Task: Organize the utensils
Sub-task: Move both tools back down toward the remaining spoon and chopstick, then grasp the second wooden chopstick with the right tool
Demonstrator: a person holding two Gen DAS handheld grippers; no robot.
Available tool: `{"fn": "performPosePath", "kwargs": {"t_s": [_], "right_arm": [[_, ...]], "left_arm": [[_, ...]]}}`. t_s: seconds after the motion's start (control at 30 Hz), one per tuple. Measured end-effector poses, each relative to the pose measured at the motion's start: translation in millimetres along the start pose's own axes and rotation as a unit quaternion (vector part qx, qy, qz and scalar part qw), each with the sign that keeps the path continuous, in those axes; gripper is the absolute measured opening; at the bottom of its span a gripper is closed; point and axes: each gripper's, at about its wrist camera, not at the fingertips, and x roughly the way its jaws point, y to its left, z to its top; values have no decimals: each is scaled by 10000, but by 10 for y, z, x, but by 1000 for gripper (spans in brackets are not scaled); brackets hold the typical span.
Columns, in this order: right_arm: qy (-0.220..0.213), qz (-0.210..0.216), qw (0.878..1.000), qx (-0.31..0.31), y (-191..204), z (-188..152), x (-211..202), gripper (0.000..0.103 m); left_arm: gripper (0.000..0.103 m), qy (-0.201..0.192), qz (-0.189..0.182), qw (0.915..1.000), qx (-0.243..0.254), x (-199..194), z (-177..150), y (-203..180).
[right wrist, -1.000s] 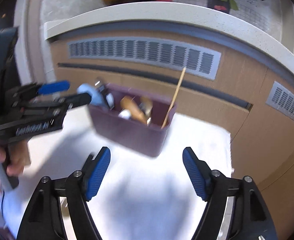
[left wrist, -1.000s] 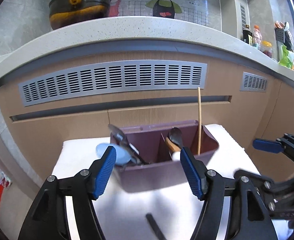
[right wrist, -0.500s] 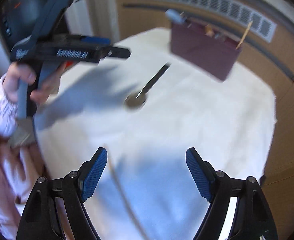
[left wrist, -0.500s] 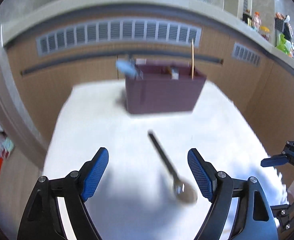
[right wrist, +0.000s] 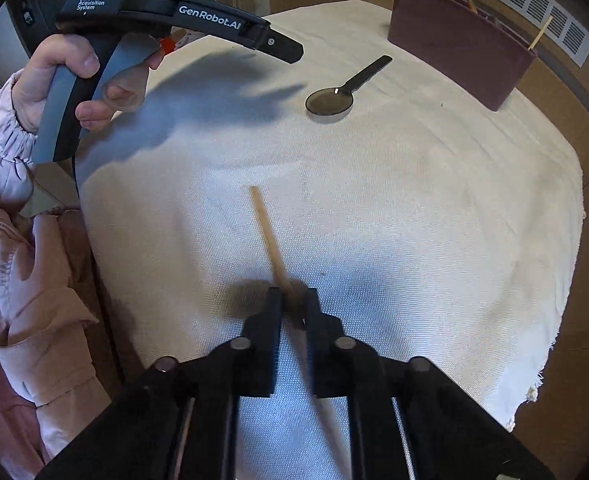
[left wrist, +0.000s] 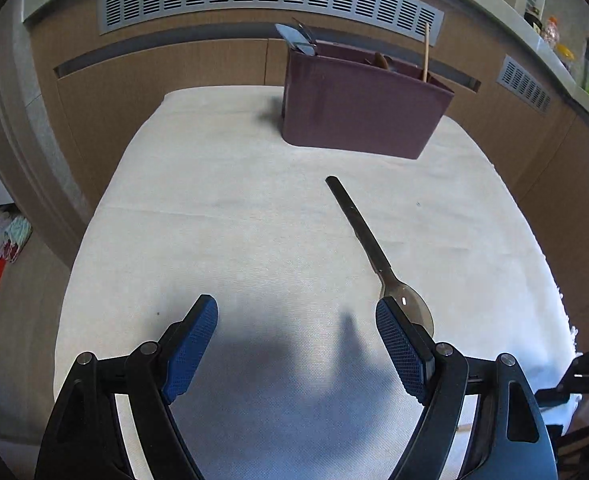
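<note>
Clamping a wooden chopstick point(right wrist: 268, 236) near the desk's point(right wrist: 434, 208) near edge: right gripper point(right wrist: 293, 300), jaws narrow, stick's near end hidden beneath. Left gripper point(left wrist: 296, 322) wide, empty, partly covering spoon point(left wrist: 364, 236) bowl. Utensil holder point(left wrist: 362, 108) far, contents indistinct.

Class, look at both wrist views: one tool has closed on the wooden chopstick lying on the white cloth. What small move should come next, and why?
Probably lift. The right gripper has its jaws shut on the thin wooden chopstick, which lies flat on the white cloth. Raising it clear comes before carrying it to the dark maroon utensil box, where another stick already stands.
</note>
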Motion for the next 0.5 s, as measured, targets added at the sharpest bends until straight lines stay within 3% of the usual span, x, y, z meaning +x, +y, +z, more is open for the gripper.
{"fn": "performPosePath", "kwargs": {"t_s": [0.23,0.5], "right_arm": [[-428,-184,9972,576,-351,95,-145,5],[-1146,-505,9785,1641,-1030,259,-263,5]], "left_arm": [[82,27,-29,9995,298,-15,-10,-174],[82,113,-51,9990,433,33,1,-260]]}}
